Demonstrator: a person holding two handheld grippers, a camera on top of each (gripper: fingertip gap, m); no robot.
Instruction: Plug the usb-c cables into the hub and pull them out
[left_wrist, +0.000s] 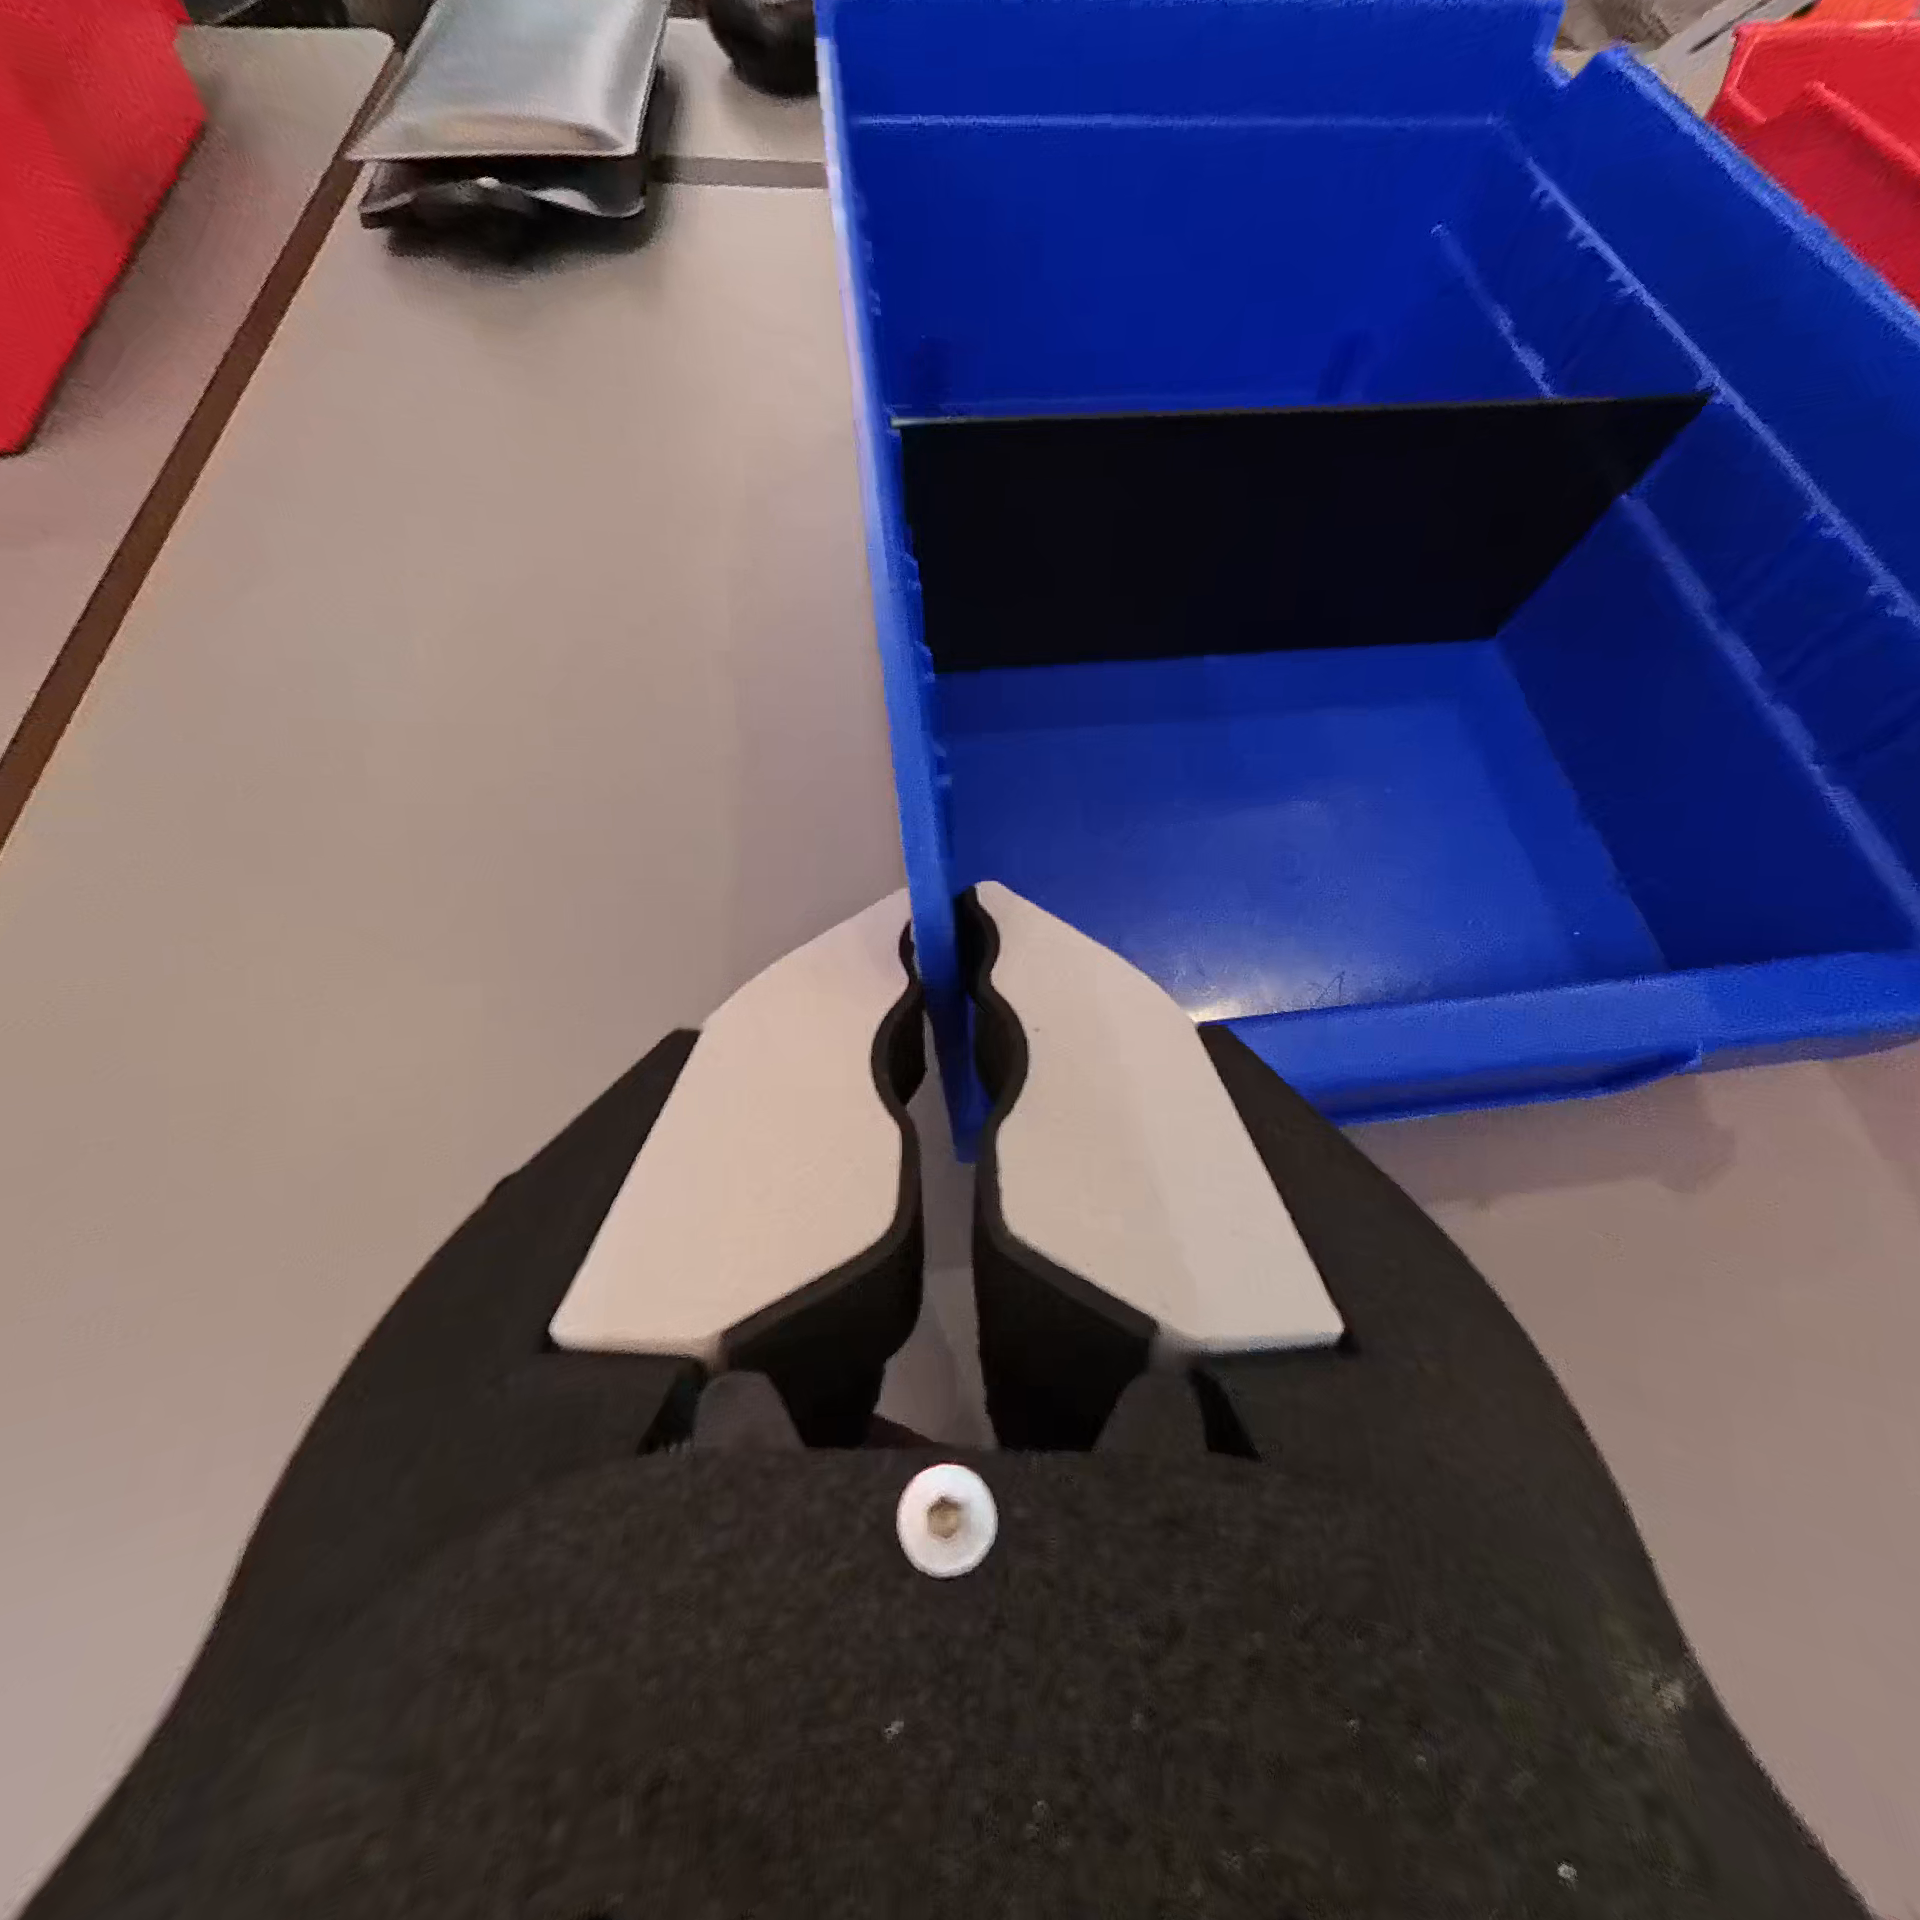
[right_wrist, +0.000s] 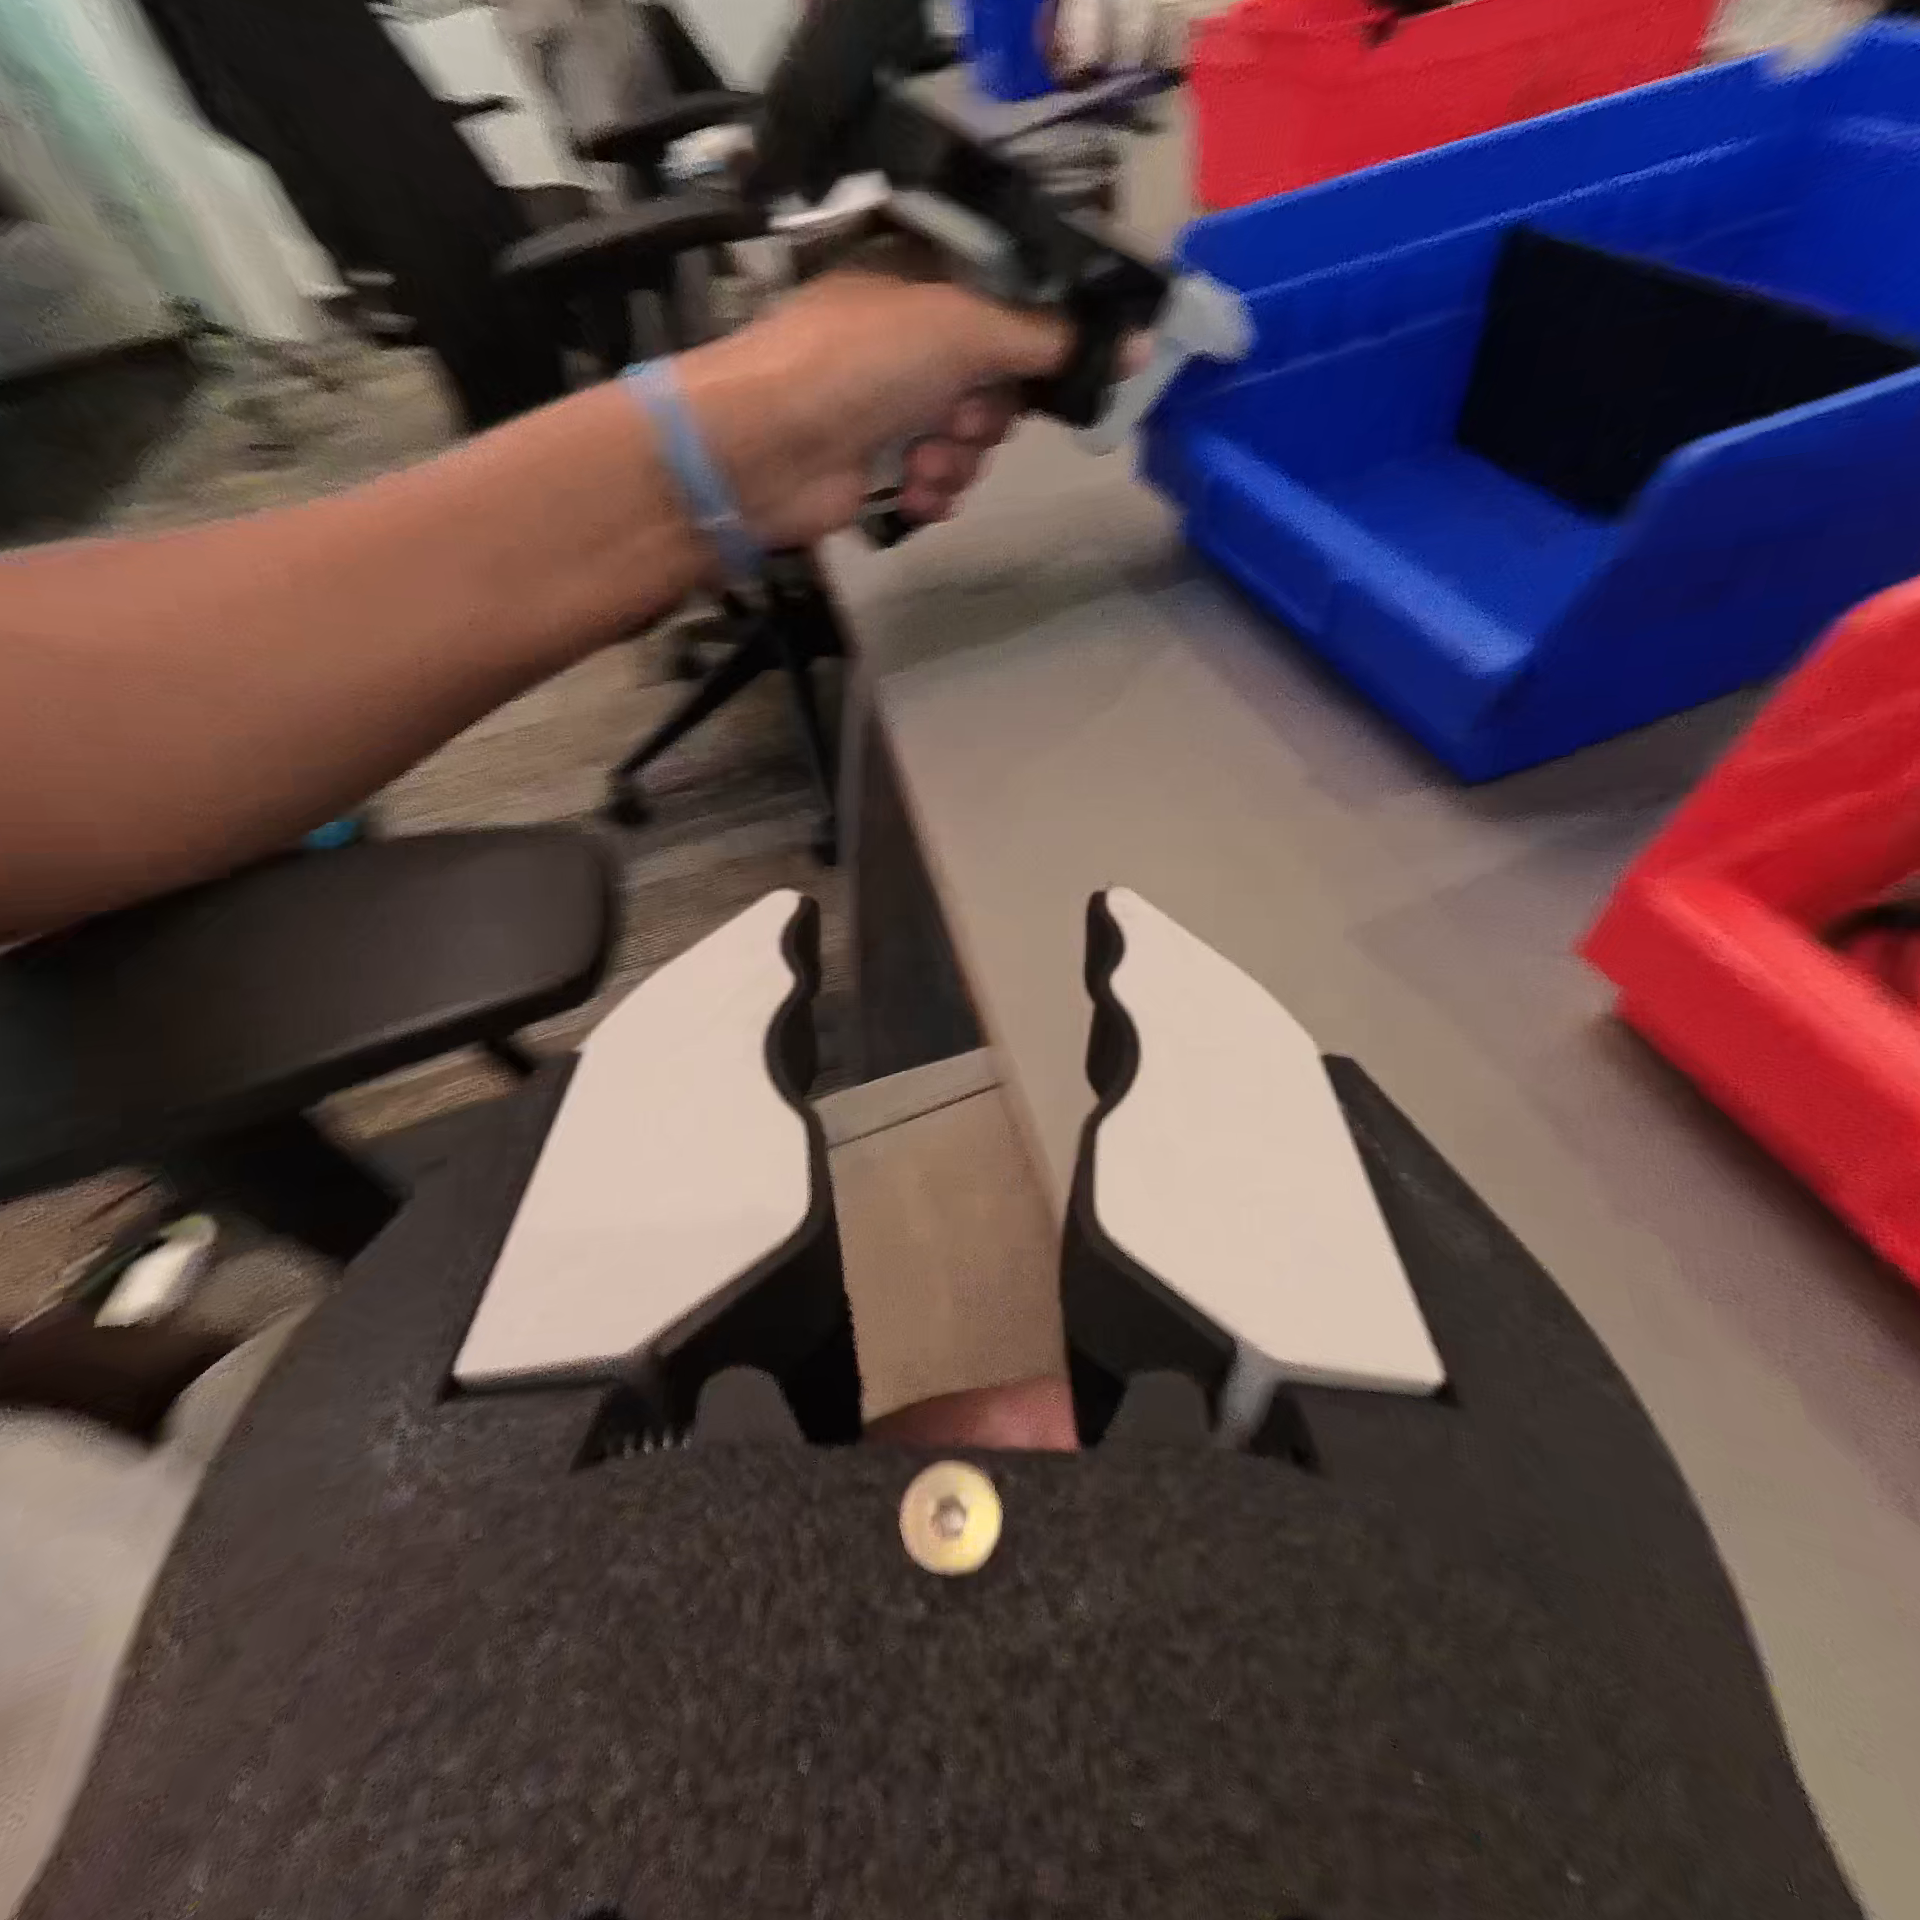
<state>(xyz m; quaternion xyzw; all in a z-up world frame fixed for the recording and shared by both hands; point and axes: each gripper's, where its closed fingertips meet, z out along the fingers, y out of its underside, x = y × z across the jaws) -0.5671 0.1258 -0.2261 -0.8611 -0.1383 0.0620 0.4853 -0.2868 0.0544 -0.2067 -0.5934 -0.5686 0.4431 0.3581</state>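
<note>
On a grey office table (left_wrist: 468, 727), the left gripper (left_wrist: 943, 914) pinches the near corner wall of a blue bin (left_wrist: 1766, 416), both sections bare around one black divider (left_wrist: 1247, 530); the right gripper (right_wrist: 948, 925) gapes empty; cables and hub unseen; red bins (right_wrist: 1766, 987) flank

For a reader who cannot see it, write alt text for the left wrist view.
The left gripper is shut on the near left corner wall of a blue bin, which stands on a grey table and is split by a black divider. Both compartments look empty; silver pouches lie farther back.
</note>
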